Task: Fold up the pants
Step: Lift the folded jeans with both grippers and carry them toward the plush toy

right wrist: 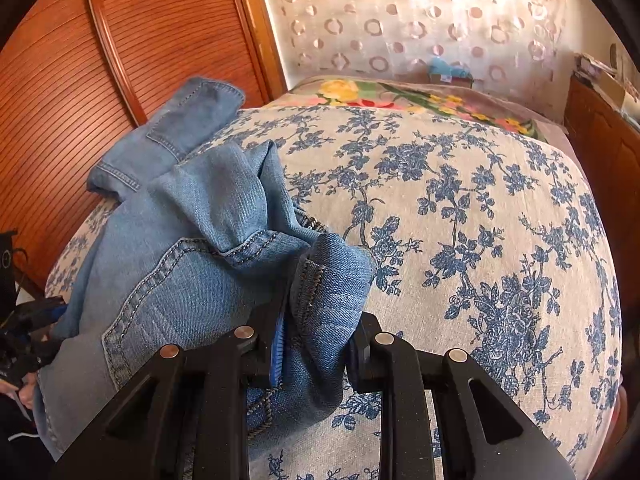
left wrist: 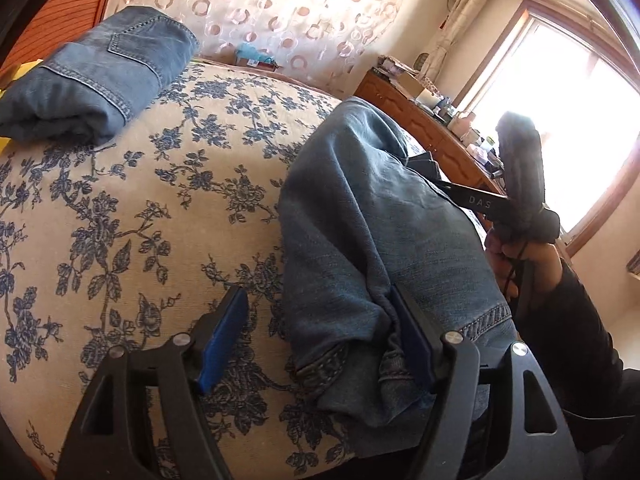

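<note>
The jeans (left wrist: 372,216) lie bunched on the flowery bed (left wrist: 160,184), half folded. The left gripper (left wrist: 320,340) is wide, with a hem between its fingers; only one pad touches the cloth, so it does not pinch. The right gripper (right wrist: 316,340) is narrow and squeezes a thick fold of the jeans. If the right one pulls now, the loose hem could slip out and the fold could fall crooked. Another folded pair (left wrist: 96,76) sits well apart.

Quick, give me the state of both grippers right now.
Left gripper: open, jeans lying between its pads, not pinched.
Right gripper: shut on the jeans' bunched denim edge.
</note>
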A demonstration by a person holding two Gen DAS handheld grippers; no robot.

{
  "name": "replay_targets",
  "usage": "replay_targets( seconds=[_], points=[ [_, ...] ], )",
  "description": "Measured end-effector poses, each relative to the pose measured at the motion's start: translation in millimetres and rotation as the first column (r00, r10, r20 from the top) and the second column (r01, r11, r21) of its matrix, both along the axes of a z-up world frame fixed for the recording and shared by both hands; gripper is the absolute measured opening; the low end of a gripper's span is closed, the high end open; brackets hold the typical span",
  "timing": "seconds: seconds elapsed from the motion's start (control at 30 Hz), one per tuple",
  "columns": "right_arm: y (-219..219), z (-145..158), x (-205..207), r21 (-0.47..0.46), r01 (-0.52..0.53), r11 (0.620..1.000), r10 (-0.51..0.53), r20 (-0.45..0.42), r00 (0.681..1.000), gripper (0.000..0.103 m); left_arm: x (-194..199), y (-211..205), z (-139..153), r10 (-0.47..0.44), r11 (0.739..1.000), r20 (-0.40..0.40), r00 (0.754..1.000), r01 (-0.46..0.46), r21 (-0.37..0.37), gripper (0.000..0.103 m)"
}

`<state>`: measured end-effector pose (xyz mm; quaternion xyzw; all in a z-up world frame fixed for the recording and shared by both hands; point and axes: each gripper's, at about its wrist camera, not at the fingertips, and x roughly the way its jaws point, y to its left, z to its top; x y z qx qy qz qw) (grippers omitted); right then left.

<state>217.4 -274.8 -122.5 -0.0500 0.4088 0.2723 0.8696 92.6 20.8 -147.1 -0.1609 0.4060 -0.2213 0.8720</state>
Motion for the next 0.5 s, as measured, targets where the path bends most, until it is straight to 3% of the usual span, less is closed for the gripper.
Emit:
replay_targets(
  seconds=[0.2, 0.3, 0.4, 0.5],
  points=[
    [-0.7, 0.8, -0.3, 0.006, 0.005, 1.000, -0.005, -0.008, 1.000, 0.022, 3.3, -1.6, 2.3, -0.063, 0.996, -0.040, 0.997, 0.060, -0.071, 0.048],
    [-0.6, 0.9, -0.6, 0.012, 0.012, 1.000, -0.011, -0.011, 1.000, 0.022, 5.7, -2.7, 1.9, -0.080, 0.994, -0.059, 0.995, 0.074, -0.085, 0.046],
    [-0.3, 1.5, -2.1, 0.021, 0.020, 1.000, -0.019, -0.013, 1.000, 0.022, 8.0, 3.1, -3.8, -0.084, 0.986, -0.077, 0.994, 0.072, -0.148, 0.042],
    [1.3, 3.9, -3.4, 0.032, 0.028, 0.999, -0.028, -0.004, 1.000, 0.021, 1.7, 3.4, 2.1, -0.066, 0.989, -0.038, 0.997, 0.060, -0.138, 0.031]
  ],
)
